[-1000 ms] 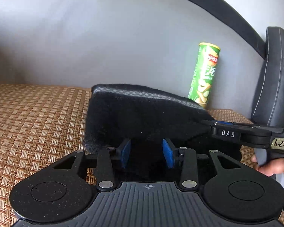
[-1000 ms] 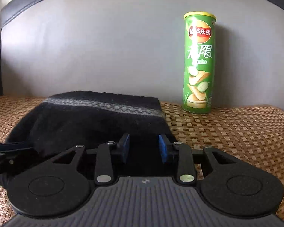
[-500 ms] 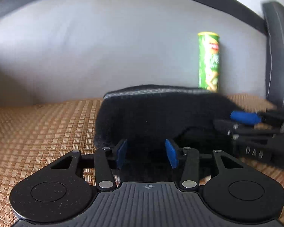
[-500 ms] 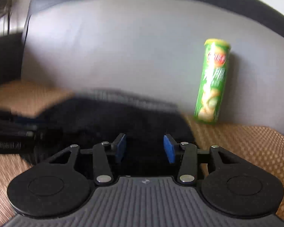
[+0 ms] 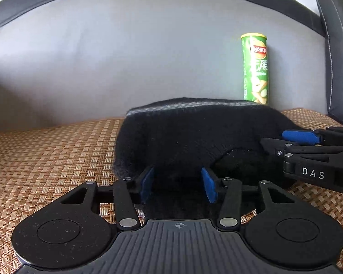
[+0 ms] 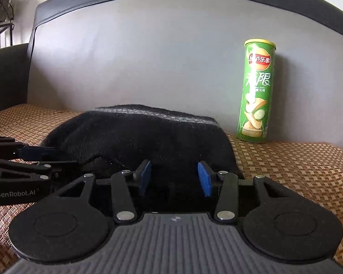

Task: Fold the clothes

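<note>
Both sets of jaws have just been opening, and since the earlier frames the right gripper (image 6: 175, 178) has slid sideways, so the green chip can (image 6: 256, 93) now sits further right in its view and no longer leans.

Blue pads (image 5: 147, 183) of the left gripper (image 5: 178, 185) stand spread with a clear gap; the near edge of the folded black knit garment (image 5: 189, 134) lies between and under them, but the pads do not press on it. The right gripper's pads (image 6: 204, 178) are likewise apart, with the garment's (image 6: 137, 134) dark near edge in the gap and no pinch visible.

Outward from the jaws, the garment sits as a compact black bundle on the woven brown mat (image 5: 45, 155) that covers the sofa seat. A grey patterned band runs along its far edge, next to the grey sofa backrest (image 5: 125, 57). Its near edge is lifted a little into a dark fold on the side between the two grippers.

Each gripper shows in the other's view: the right one (image 5: 285, 140) reaches in at the garment's right side, the left one (image 6: 54, 156) at its left side.

The chip can (image 5: 255, 68) stands upright against the backrest, just beyond the garment's far right corner. A dark armrest (image 5: 338, 57) rises at the right.
</note>
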Tool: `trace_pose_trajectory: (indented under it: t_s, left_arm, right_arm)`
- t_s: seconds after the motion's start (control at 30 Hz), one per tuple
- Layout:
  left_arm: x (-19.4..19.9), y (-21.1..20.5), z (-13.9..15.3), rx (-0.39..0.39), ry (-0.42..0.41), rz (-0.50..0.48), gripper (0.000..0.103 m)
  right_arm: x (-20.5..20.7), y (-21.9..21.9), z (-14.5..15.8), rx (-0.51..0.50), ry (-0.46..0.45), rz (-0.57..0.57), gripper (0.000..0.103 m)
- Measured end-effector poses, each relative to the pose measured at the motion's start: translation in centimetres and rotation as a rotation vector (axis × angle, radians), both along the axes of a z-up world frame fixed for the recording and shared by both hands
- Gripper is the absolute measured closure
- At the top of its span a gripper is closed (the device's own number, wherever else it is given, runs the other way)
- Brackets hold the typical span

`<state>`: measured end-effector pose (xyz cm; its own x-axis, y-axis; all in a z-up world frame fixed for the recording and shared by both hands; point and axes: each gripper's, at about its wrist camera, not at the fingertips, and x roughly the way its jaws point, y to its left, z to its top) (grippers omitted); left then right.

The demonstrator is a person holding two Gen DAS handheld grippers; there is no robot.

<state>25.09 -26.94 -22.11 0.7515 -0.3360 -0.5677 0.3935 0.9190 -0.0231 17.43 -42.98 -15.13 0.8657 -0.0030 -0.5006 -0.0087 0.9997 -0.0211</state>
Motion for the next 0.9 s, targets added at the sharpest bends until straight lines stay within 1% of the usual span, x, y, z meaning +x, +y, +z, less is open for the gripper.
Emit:
trace_pose_trajectory:
  t_s: [0.07, 0.1, 0.13, 0.17, 0.2, 0.23, 0.27, 0.3, 0.33, 0.4, 0.47, 0.5, 0.6, 0.67, 0.73, 0.8, 0.83, 0.9]
  left_arm:
    - [0.1, -0.3, 0.1, 0.033, 0.005, 0.017, 0.038]
    - [0.1, -0.3, 0.5, 0.058, 0.017, 0.023, 0.034]
    - [-0.1, 0.0, 1.2, 0.071, 0.045, 0.036, 0.023]
    - [-0.3, 0.8, 1.9, 0.065, 0.083, 0.051, 0.016]
    - [-1.2, 1.6, 2.8, 0.040, 0.101, 0.061, 0.014]
    - [-2.2, 2.3, 3.4, 0.011, 0.103, 0.069, 0.014]
    - [-3.2, 3.0, 4.1, -0.017, 0.105, 0.076, 0.013]
    - [-4.6, 3.7, 4.7, -0.037, 0.112, 0.084, 0.010]
    - [-5.6, 4.2, 5.1, -0.037, 0.124, 0.092, 0.009]
    - [-7.7, 4.8, 5.7, -0.023, 0.149, 0.104, 0.008]
    - [-9.4, 5.4, 6.4, -0.020, 0.174, 0.113, 0.007]
    - [-10.1, 5.6, 6.9, -0.020, 0.189, 0.118, 0.004]
    - [-10.5, 6.0, 8.5, -0.017, 0.282, 0.117, 0.004]
    - [-10.5, 5.8, 9.7, -0.005, 0.323, 0.120, 0.004]
    - [-10.5, 5.5, 11.6, -0.003, 0.290, 0.122, 0.004]
    - [-10.7, 5.2, 13.1, -0.009, 0.238, 0.128, 0.000]
    - [-10.8, 5.1, 13.7, -0.015, 0.219, 0.134, 0.000]
    - [-10.7, 4.9, 14.8, -0.032, 0.198, 0.139, 0.000]
  right_arm:
    - [0.1, 0.1, 0.0, -0.005, -0.003, -0.007, 0.052]
    - [0.0, 0.0, 0.3, 0.010, 0.006, -0.017, 0.049]
    - [-0.2, -0.1, 1.0, 0.042, 0.024, -0.032, 0.047]
    - [-0.4, -0.3, 1.6, 0.073, 0.041, -0.047, 0.038]
    - [-0.6, -0.4, 2.2, 0.105, 0.059, -0.062, 0.021]
    - [-1.2, -0.4, 3.0, 0.133, 0.068, -0.059, 0.014]
    - [-2.1, -0.1, 3.9, 0.157, 0.068, -0.041, 0.011]
    - [-2.9, 0.1, 4.8, 0.181, 0.069, -0.022, 0.011]
    - [-3.8, 0.3, 5.7, 0.189, 0.073, 0.000, 0.010]
    - [-5.7, 0.8, 7.0, 0.169, 0.094, 0.026, 0.005]
    - [-7.5, 1.1, 8.3, 0.150, 0.119, 0.047, 0.003]
    - [-8.2, 1.0, 8.9, 0.145, 0.130, 0.059, 0.001]
    - [-9.9, 0.8, 10.9, 0.137, 0.186, 0.075, 0.001]
    - [-10.9, 0.6, 12.5, 0.129, 0.223, 0.078, 0.001]
    - [-11.6, 0.5, 14.1, 0.119, 0.238, 0.083, 0.001]
    - [-11.9, 0.4, 15.6, 0.101, 0.236, 0.073, 0.001]
    - [-12.0, 0.4, 16.3, 0.090, 0.232, 0.066, 0.001]
    - [-12.0, 0.5, 17.2, 0.072, 0.225, 0.060, 0.001]
